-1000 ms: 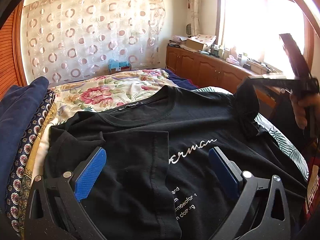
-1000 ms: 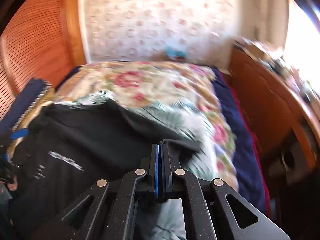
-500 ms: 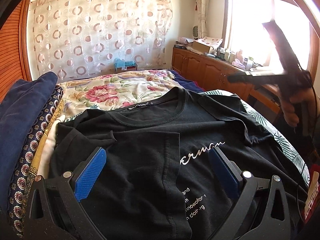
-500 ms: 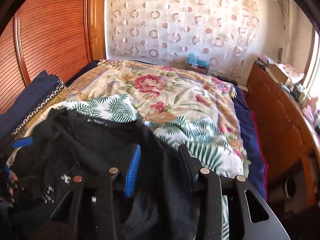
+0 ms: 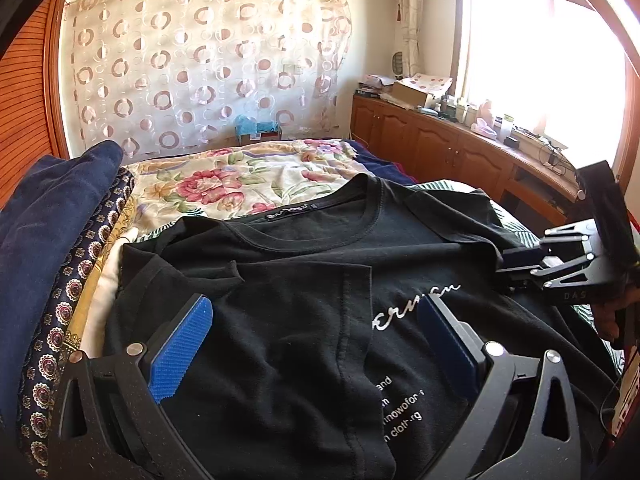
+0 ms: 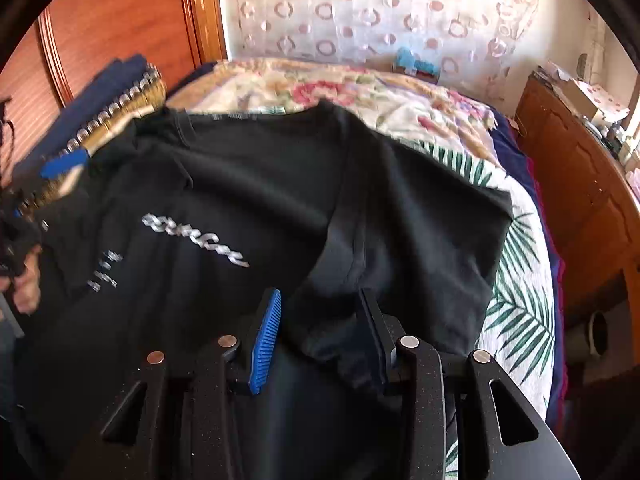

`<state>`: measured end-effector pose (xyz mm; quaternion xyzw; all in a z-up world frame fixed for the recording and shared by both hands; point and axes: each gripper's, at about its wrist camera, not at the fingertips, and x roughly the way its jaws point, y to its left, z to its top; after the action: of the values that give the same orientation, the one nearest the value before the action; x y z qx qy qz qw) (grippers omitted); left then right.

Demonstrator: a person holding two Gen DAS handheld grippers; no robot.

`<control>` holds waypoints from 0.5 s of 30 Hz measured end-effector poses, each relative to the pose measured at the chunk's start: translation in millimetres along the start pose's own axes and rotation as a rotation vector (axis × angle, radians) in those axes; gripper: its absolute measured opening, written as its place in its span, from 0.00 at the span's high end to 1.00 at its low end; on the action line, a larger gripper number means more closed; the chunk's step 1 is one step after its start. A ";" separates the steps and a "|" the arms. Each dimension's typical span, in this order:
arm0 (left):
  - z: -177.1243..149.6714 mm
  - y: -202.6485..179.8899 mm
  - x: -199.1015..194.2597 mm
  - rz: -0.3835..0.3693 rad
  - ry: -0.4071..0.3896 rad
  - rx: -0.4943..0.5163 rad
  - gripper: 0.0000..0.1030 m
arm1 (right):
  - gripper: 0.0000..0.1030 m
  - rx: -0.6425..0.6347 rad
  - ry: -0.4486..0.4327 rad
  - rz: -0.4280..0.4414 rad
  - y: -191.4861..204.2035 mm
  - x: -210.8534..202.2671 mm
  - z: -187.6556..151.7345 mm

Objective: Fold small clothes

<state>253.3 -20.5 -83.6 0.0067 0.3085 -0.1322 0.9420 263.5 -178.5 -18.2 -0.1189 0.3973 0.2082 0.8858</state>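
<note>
Sunlit and crowded, the bedroom centres on a bed (image 5: 248, 176) under a floral cover, and a black T-shirt (image 5: 304, 280) lies spread on its near end, neck hole away from the cameras, white lettering up. Nearest in the left wrist view, the left tool (image 5: 316, 328) hovers low over the shirt's front with its blue pads spread wide, gripping nothing. To the right, the right tool (image 6: 318, 324) sits over the shirt's sleeve side; its jaws are closing, a raised ridge of black cloth lies between the pads, and they do not yet press it. Folded dark blue textiles (image 5: 52, 216) are stacked along the left edge. Farther back stand a wooden cabinet (image 5: 448, 152), a circle-patterned curtain (image 5: 200, 64) and a bright window (image 5: 540, 48).
</note>
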 end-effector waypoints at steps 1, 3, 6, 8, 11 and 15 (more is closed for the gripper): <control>-0.3 0.9 -0.2 0.004 0.001 -0.003 0.00 | 0.80 -0.007 0.010 -0.003 1.6 1.8 0.0; -0.3 2.9 0.1 0.009 0.000 -0.012 0.00 | 0.94 -0.031 0.011 -0.011 6.8 10.4 2.2; 0.8 4.8 0.2 0.013 -0.002 -0.021 0.00 | 0.96 -0.040 -0.012 0.026 13.2 -5.0 7.9; 0.6 5.5 -0.2 0.014 -0.003 -0.022 0.00 | 0.96 -0.041 -0.027 0.055 14.3 -17.1 8.9; -0.1 5.2 -0.4 0.015 -0.004 -0.020 0.00 | 0.91 -0.055 -0.023 0.080 20.9 -29.8 8.5; 1.0 4.8 -2.3 0.024 -0.013 -0.011 0.00 | 0.53 -0.067 -0.026 0.045 20.2 -41.5 5.3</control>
<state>253.3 -15.4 -81.9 0.0044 0.3029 -0.1193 0.9455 232.8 -170.0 15.7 -0.1368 0.3812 0.2428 0.8815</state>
